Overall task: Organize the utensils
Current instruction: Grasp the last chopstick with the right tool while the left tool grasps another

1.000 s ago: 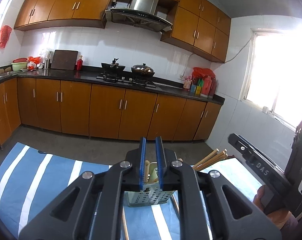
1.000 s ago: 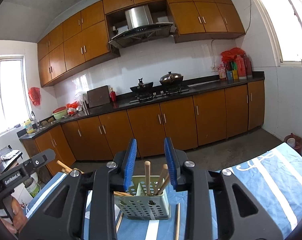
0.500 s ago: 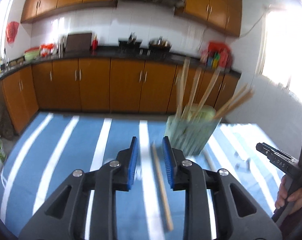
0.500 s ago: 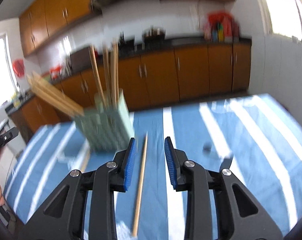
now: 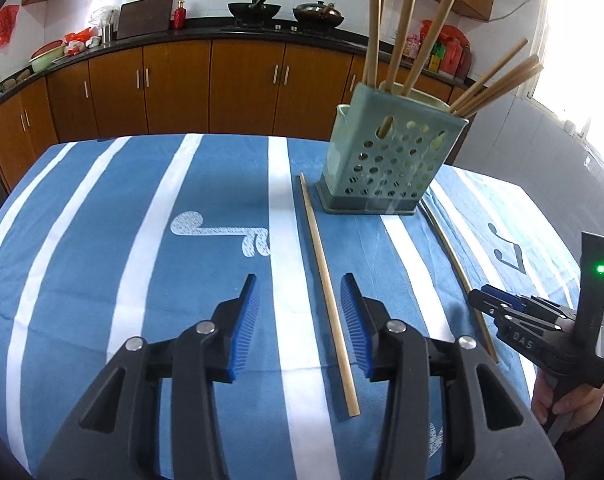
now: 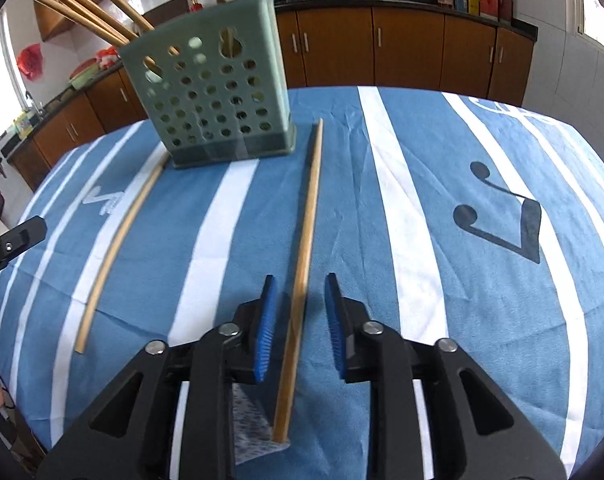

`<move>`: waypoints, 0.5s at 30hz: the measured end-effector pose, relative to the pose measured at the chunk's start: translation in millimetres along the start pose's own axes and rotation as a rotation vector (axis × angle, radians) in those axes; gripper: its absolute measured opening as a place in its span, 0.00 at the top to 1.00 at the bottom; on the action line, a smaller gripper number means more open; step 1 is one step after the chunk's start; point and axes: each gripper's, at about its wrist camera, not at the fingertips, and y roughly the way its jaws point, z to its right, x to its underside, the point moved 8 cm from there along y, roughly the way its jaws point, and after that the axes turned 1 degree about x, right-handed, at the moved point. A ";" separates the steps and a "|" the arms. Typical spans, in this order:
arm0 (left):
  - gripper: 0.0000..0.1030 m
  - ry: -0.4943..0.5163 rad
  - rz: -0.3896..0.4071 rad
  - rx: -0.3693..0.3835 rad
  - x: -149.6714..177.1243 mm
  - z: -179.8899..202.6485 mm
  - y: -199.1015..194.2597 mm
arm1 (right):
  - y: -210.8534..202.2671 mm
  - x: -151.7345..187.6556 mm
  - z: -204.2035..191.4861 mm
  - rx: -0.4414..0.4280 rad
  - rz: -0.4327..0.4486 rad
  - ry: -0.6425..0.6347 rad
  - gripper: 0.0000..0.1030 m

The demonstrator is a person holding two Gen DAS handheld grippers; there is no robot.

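A pale green perforated holder stands on the striped cloth with several wooden chopsticks in it. Two loose chopsticks lie flat on the cloth, one on each side of the holder. My left gripper hangs low over the left chopstick; its jaws are opening, and the stick lies between them untouched, nearer the right pad. My right gripper straddles the right chopstick; its jaws are closing, with the pads off the stick.
The table carries a blue cloth with white stripes and music-note prints. Its far edge drops toward brown kitchen cabinets. A person's hand holds the right gripper. The tip of the left gripper shows at the left edge.
Both grippers have sunk toward the table and tipped downward, from facing the kitchen to facing the cloth. The left jaws have widened; the right jaws have narrowed slightly around a chopstick.
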 end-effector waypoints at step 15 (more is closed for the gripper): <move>0.58 0.034 -0.067 0.010 9.3 26.9 39.4 | 1.7 -7.6 46.7 0.106 0.022 0.096 0.93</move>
